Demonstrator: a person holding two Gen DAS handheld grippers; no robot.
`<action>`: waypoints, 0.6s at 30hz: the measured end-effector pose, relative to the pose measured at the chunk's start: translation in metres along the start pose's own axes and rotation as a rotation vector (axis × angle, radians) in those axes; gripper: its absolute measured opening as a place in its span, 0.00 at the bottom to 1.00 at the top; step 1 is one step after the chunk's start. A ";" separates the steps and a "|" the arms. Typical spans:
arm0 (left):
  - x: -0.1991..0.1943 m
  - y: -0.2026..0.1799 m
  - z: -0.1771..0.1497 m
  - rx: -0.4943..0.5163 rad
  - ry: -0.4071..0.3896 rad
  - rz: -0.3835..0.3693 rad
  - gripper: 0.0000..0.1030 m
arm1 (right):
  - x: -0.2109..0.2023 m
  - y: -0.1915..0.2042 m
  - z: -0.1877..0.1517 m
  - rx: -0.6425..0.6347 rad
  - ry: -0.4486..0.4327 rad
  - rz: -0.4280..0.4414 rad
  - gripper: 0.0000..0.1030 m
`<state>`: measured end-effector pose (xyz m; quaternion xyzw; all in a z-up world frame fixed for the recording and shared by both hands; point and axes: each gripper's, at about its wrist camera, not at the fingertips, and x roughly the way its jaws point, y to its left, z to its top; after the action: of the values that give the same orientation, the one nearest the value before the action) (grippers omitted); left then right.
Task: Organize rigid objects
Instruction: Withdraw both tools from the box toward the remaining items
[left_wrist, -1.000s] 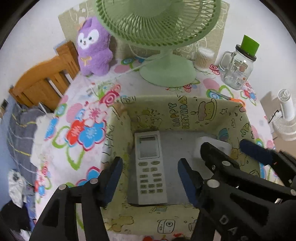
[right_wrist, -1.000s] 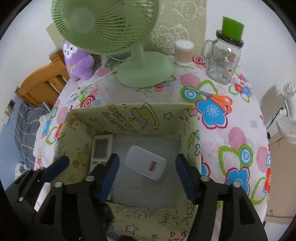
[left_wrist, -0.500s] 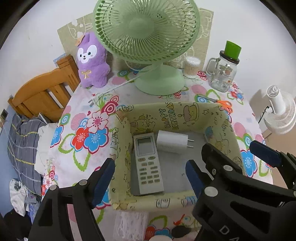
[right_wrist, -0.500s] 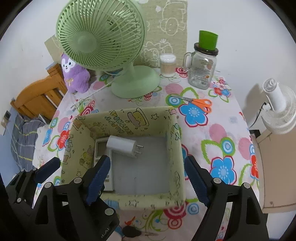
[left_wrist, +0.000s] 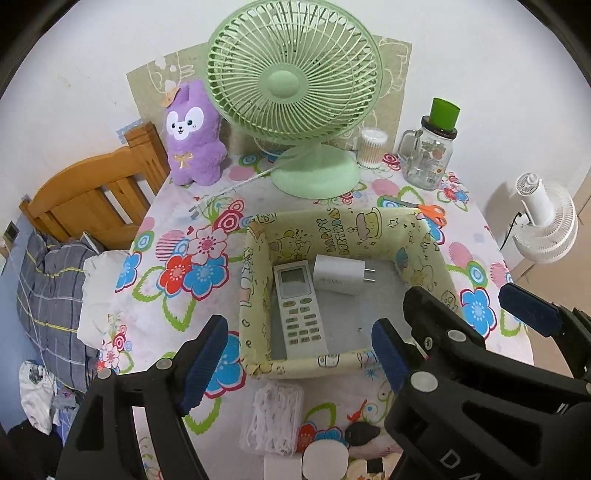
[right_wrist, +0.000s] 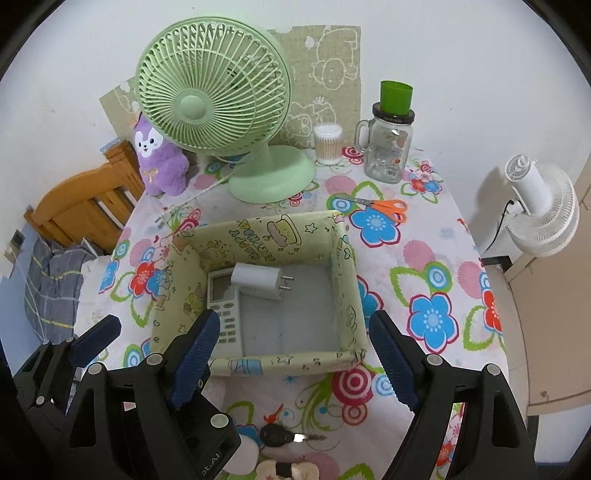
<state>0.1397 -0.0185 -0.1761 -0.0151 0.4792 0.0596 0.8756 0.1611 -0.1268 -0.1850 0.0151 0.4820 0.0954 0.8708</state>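
Observation:
A yellow-green fabric box (left_wrist: 306, 363) (right_wrist: 280, 363) with cartoon print stands mid-table. Inside it lie a white remote (left_wrist: 300, 310) (right_wrist: 225, 314) along the left wall and a white plug charger (left_wrist: 341, 275) (right_wrist: 258, 280) at the far side, its edge over the remote's screen. My left gripper (left_wrist: 295, 354) hovers open above the box's near rim, holding nothing. The right gripper (right_wrist: 293, 358) (left_wrist: 476, 314) is likewise open and bare over the near rim, just right of the left one. One left pad (right_wrist: 96, 336) shows at the lower left of the right wrist view.
Nearer than the box lie a case of floss picks (left_wrist: 275, 417), a black key (right_wrist: 280, 435) and a white round lid (left_wrist: 325, 456). Behind it stand a green fan (left_wrist: 295, 85), purple plush (left_wrist: 194, 136), swab jar (left_wrist: 371, 147), glass mug (left_wrist: 430, 155) and orange scissors (right_wrist: 384, 205).
Both grippers have risen and drawn back out of the box while their jaws widened. The remote and the charger stay in the box, the charger now lying on its side by the far wall.

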 end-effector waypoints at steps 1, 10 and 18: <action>-0.002 0.001 -0.001 0.001 -0.003 -0.001 0.80 | -0.002 0.000 -0.001 0.001 -0.002 -0.001 0.83; -0.021 0.006 -0.012 0.009 -0.019 -0.004 0.80 | -0.022 0.007 -0.013 0.004 -0.020 -0.004 0.84; -0.030 0.010 -0.024 0.024 -0.003 -0.030 0.81 | -0.034 0.014 -0.028 0.003 -0.006 -0.038 0.84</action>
<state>0.1025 -0.0133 -0.1640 -0.0117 0.4783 0.0408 0.8772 0.1173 -0.1217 -0.1699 0.0075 0.4799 0.0784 0.8738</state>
